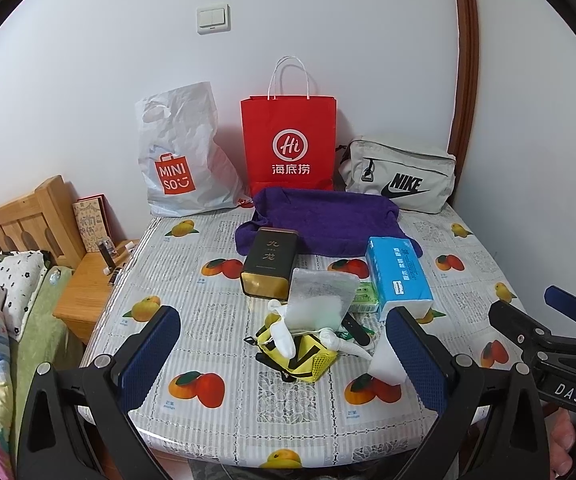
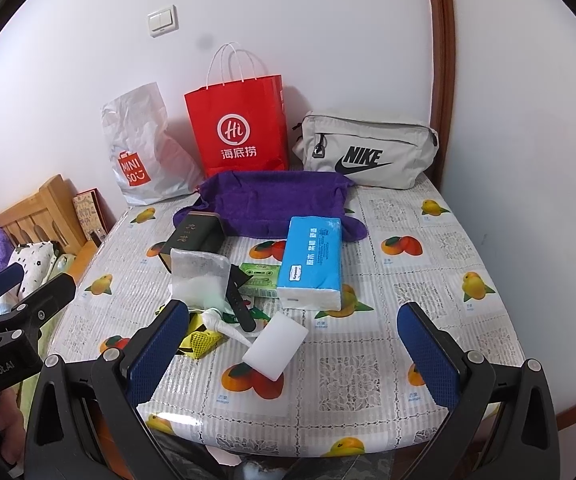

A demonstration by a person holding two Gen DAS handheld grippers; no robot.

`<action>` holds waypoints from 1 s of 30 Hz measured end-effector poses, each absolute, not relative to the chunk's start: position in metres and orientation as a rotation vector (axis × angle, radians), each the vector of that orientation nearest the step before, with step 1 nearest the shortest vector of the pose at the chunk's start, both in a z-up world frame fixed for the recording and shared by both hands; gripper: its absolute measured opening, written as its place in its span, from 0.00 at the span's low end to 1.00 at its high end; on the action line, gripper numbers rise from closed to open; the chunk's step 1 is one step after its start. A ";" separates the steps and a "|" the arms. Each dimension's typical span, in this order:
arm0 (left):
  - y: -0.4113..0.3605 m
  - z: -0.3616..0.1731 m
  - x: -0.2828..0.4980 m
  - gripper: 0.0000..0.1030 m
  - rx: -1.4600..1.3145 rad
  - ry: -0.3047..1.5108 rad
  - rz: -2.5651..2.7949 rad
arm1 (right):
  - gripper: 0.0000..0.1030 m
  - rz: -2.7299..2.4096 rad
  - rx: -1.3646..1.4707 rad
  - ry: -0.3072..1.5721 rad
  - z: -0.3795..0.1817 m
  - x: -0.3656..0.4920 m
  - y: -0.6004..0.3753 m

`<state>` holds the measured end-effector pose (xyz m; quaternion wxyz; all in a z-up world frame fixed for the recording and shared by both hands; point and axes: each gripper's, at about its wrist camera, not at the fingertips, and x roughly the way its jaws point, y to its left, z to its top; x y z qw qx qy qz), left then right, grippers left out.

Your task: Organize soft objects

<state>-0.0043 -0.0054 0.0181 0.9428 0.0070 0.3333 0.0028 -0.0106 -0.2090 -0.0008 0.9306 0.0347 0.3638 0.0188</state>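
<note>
Only the right wrist view shows the white sponge block [image 2: 275, 345] whole, lying flat on the table [image 2: 428, 280] near the front edge, while the left wrist view alone takes in the wooden nightstand [image 1: 87, 284] beside the table. Against the wall stand a red paper bag [image 1: 288, 146], a white plastic bag [image 1: 175, 156] and a grey pouch [image 1: 400, 180]; their contents are hidden, and the purple towel [image 1: 320, 220] lies just before them. Both the left gripper [image 1: 283, 354] and right gripper [image 2: 294, 354] hover with jaws spread wide, gripping nothing.
</note>
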 end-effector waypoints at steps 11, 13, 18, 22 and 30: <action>-0.010 0.018 -0.006 1.00 0.016 0.679 0.002 | 1.00 0.040 0.075 0.743 -0.001 -0.011 -0.209; -0.011 0.018 -0.006 1.00 0.016 0.678 -0.001 | 1.00 0.043 0.078 0.742 0.000 -0.011 -0.209; -0.012 0.018 -0.006 1.00 0.015 0.677 -0.005 | 1.00 0.045 0.075 0.741 0.000 -0.012 -0.209; -0.013 0.012 -0.005 1.00 0.011 0.673 -0.021 | 1.00 0.053 0.087 0.741 -0.001 -0.012 -0.210; -0.010 -0.018 0.012 1.00 0.011 0.713 -0.054 | 1.00 0.055 0.119 0.768 -0.017 -0.003 -0.218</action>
